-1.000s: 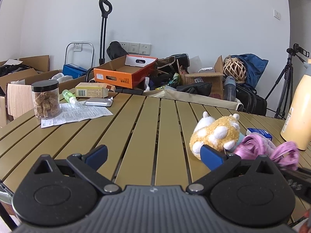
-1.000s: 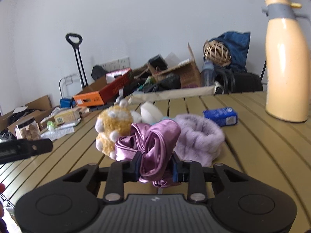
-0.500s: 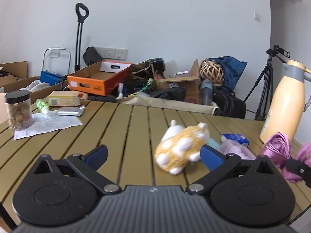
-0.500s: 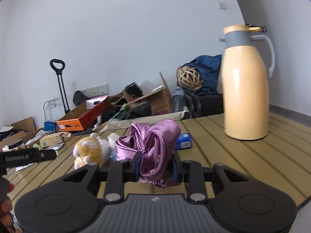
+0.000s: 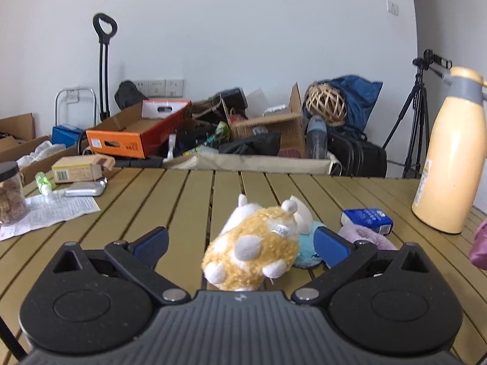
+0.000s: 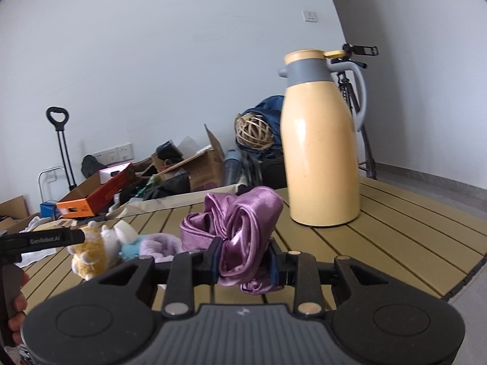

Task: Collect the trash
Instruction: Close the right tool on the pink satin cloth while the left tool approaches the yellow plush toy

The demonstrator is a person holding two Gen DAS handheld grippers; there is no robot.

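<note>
Purple satin scrunchie [image 6: 240, 237] pinched between the right claw [image 6: 243, 266] pads, bunched up, lifted off the bench [image 6: 395, 243]; its edge also shows at the far right of the left wrist view. Left claw [image 5: 240, 243] spread wide, nothing gripped, with the yellow-and-white plush toy [image 5: 252, 248] lying in the gap between its fingers, on the slats. Just behind the plush: light blue fluffy thing [image 5: 306, 249], lilac fuzzy band [image 5: 365, 237], small blue packet [image 5: 366, 220], close together.

Bench is olive-tan slatted wood. Cream thermos jug [image 6: 319, 158] with grey collar stands upright near the right edge. Far left: printed paper sheet [image 5: 51, 213], jar with black lid [image 5: 10, 194], silver pouch [image 5: 83, 189], small carton [image 5: 77, 171].

Room behind: white wall, orange cardboard box [image 5: 137, 135], trolley handle [image 5: 103, 60], wicker ball [image 5: 325, 103], camera tripod [image 5: 417, 115], floor clutter.

Both claws point slightly down across the bench. A hand [image 6: 15, 313] grips the left handle at the left edge of the right wrist view.
</note>
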